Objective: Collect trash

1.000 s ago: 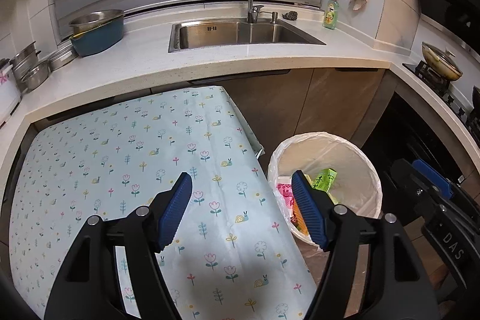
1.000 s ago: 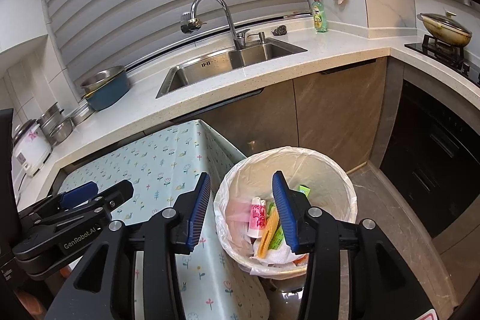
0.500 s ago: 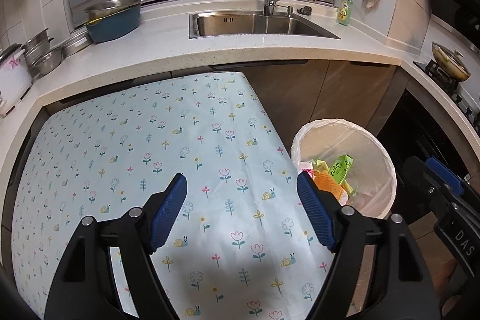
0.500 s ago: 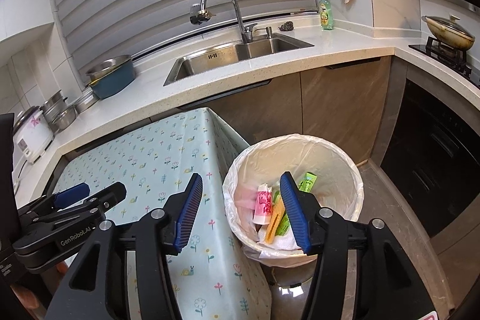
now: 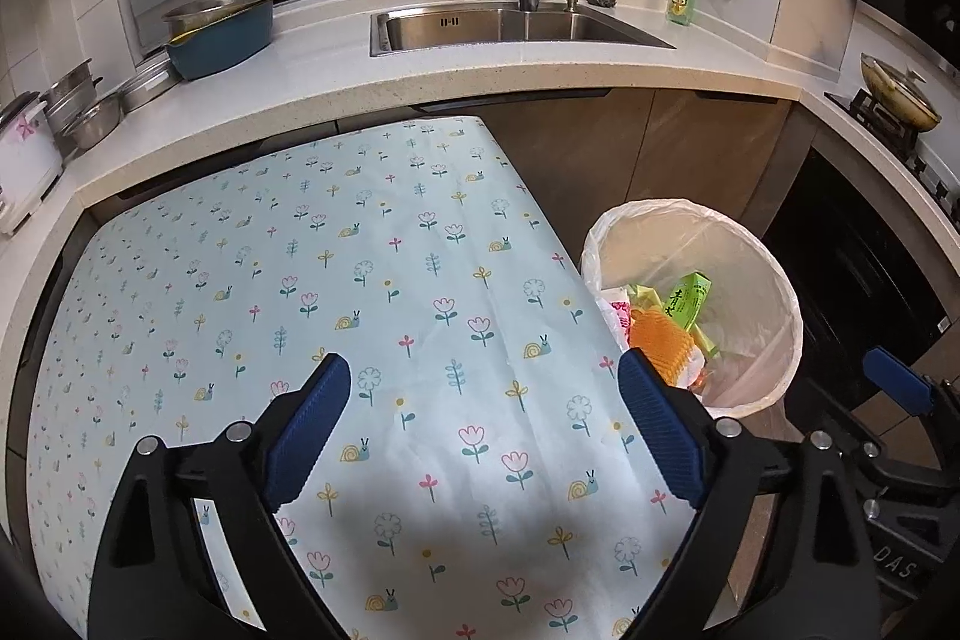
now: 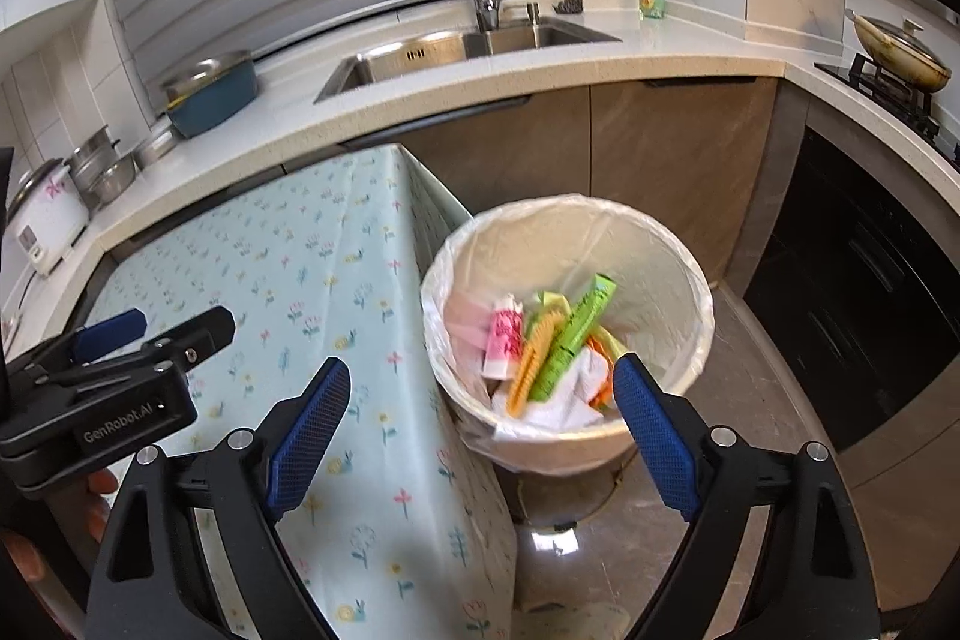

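Left gripper [image 5: 483, 421] pulled back over table [image 5: 252, 292], right gripper [image 6: 480, 421] raised above bin [image 6: 690, 274], both jaws open, empty

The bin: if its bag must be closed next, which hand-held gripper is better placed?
Probably the right hand-held gripper: it is open, empty, and the bin sits just ahead of it. The left hand-held gripper is over the tablecloth.

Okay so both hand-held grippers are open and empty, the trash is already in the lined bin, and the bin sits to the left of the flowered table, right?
One thing is off: the lined bin stands to the right of the flowered table, not the left, as the right wrist view shows. The rest holds: the left hand-held gripper and right hand-held gripper are both open and empty, and the trash lies in the bin.
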The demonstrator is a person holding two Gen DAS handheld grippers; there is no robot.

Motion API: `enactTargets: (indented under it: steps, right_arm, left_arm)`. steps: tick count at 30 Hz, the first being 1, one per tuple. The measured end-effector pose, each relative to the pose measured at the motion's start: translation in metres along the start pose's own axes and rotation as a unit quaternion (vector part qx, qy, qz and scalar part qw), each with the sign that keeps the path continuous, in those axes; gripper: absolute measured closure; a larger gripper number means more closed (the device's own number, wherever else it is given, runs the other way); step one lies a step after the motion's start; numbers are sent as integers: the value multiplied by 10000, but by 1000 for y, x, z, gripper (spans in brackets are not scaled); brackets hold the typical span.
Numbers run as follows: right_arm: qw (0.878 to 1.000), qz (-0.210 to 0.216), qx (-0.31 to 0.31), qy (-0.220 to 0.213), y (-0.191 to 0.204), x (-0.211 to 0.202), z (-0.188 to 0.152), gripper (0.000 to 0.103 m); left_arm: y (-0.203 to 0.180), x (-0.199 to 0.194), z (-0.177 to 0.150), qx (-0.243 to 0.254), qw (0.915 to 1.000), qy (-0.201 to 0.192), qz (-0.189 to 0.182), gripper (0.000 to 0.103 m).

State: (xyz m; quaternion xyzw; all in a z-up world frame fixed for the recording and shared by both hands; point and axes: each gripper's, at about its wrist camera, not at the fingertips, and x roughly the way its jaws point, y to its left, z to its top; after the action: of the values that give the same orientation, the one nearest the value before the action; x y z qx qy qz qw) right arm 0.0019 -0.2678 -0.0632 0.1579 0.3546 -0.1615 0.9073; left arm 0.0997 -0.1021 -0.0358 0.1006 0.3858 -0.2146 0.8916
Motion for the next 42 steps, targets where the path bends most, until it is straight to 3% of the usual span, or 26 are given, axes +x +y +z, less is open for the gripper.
enactTargets:
  steps: [5, 7, 42]
  right_arm:
    - [9998, -211, -1, -8, -10, -6, -7, 17]
    - [9998, -222, 12, -3, -12, -9, -10, 5]
    - [9995, -210, -247, -8, -17, -17, -8, 6]
  left_arm:
    - [-10, -1, -4, 54, 10000, 66, 38, 14]
    - [-12, -1, -5, 25, 10000, 90, 29, 14]
    - [-36, -9, -8, 43, 9999, 100, 97, 14]
